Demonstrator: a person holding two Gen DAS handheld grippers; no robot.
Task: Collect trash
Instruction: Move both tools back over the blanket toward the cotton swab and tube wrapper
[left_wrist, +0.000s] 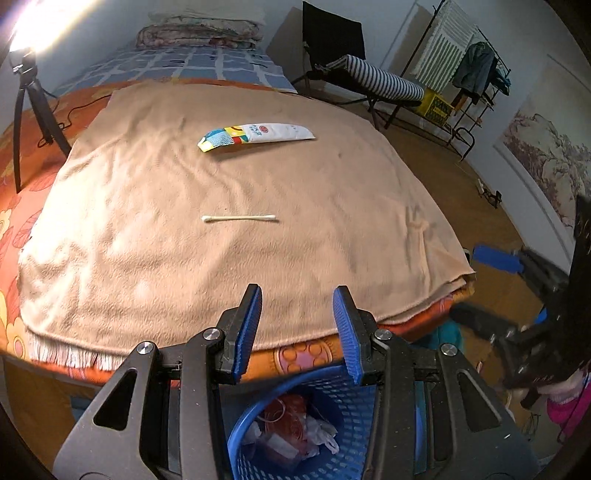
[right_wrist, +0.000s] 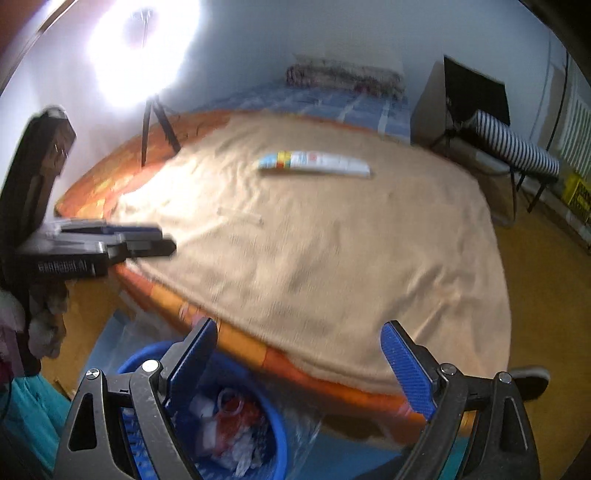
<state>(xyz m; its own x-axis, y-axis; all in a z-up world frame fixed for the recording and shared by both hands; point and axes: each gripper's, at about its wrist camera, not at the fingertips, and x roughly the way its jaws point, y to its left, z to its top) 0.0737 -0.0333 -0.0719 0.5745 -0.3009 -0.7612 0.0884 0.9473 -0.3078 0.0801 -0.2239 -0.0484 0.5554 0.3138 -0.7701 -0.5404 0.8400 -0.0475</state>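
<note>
- Bedroom scene: a tan blanket (left_wrist: 236, 206) covers the near end of the bed, laid over an orange floral sheet (left_wrist: 22, 206), with a blue mesh bin (left_wrist: 332, 435) on the floor just below the bed's edge.
- Two pieces of trash lie on the blanket: a cotton swab (left_wrist: 239, 218) near the middle and, farther back, a flattened white wrapper (left_wrist: 255, 136) with a coloured end. They sit well apart, so take one at a time.
- Your left gripper (left_wrist: 297, 332) hangs over the bin with its jaws partly spread and nothing between them; your right gripper (right_wrist: 299, 363) has its jaws spread wide, also empty.
- The swab looks like the nearer target. It is thin and sits in soft pile, so come down steeply, straddle it across its length and let the pads (right_wrist: 406, 373) press slightly into the blanket before closing, or you may pinch fabric instead.
- The wrapper should handle easier: approach low from its long edge and grip across the short width.
- Carry each piece fully over the bin's rim before letting go.
- Hard to read: the right wrist view is smeared, and the swab shows there only as a faint streak. The lamp (right_wrist: 144, 48) glare washes out the far left corner. The bin's contents are a red-and-white jumble you cannot sort out, and its rim is partly hidden by the gripper bodies.
</note>
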